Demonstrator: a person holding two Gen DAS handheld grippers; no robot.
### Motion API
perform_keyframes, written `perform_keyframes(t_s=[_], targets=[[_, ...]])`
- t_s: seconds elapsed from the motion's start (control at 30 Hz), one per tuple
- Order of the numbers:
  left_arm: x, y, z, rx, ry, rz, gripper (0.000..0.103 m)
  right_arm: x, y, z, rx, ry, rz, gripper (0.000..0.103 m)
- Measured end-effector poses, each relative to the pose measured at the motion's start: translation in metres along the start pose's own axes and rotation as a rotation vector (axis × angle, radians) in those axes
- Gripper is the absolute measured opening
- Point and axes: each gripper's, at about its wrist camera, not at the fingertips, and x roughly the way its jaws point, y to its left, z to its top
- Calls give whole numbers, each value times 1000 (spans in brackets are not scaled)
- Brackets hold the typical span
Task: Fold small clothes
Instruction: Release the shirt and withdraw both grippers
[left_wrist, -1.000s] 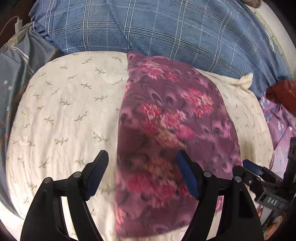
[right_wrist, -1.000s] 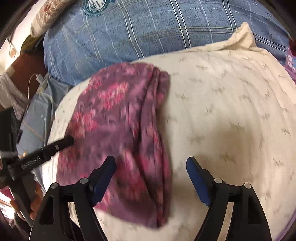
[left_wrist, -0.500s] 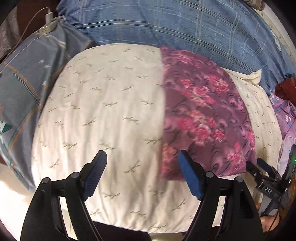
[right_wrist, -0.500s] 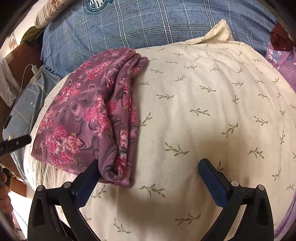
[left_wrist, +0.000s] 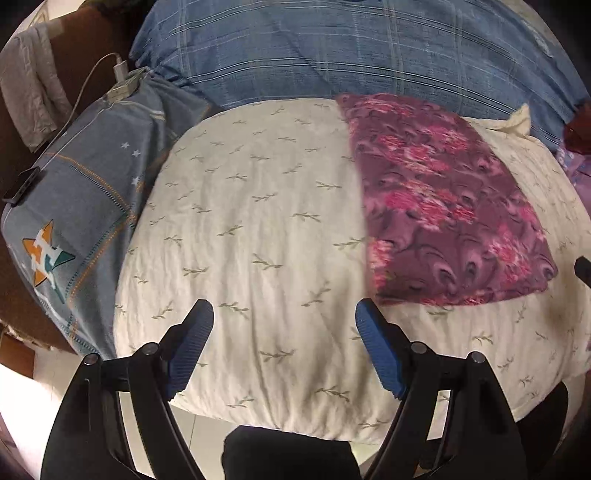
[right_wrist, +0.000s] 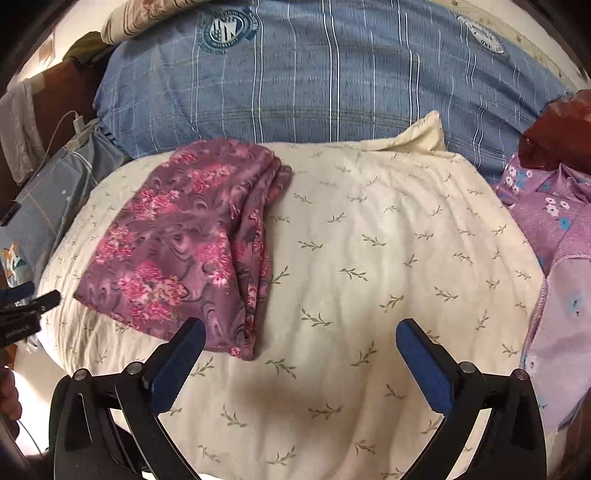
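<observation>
A folded purple garment with pink flowers (left_wrist: 443, 206) (right_wrist: 184, 243) lies flat on a cream leaf-print pillow (left_wrist: 258, 221) (right_wrist: 388, 258). My left gripper (left_wrist: 284, 317) hovers open over bare pillow, to the left of the garment, with nothing between its blue pads. My right gripper (right_wrist: 301, 336) stands wide open over the pillow's near part; its left finger (right_wrist: 181, 354) is just below the garment's near corner, apart from it. The left gripper's tip (right_wrist: 33, 302) shows at the left edge of the right wrist view.
A blue plaid pillow (right_wrist: 314, 81) lies behind the cream one. A grey-blue cloth with a star logo (left_wrist: 74, 206), a charger and cable (left_wrist: 122, 74) sit to the left. Lilac flowered clothes (right_wrist: 554, 229) and a red bag (right_wrist: 554, 136) lie to the right.
Both grippers have drawn back from the garment, which now lies released and folded on the pillow. The left gripper shifted left onto bare pillow; the right jaws widened.
</observation>
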Motion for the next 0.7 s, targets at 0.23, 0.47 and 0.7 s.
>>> perform_keyframes(t_s=[0.23, 0.47, 0.7], targets=[[0, -26, -6, 83, -7, -99, 80, -11, -12, -14, 25, -9, -26, 103], [1, -32, -12, 80, 20, -178, 80, -1, -11, -19, 9, 27, -44, 103], [0, -31, -13, 85, 15, -201, 80, 4, 4, -17, -57, 40, -68, 103]])
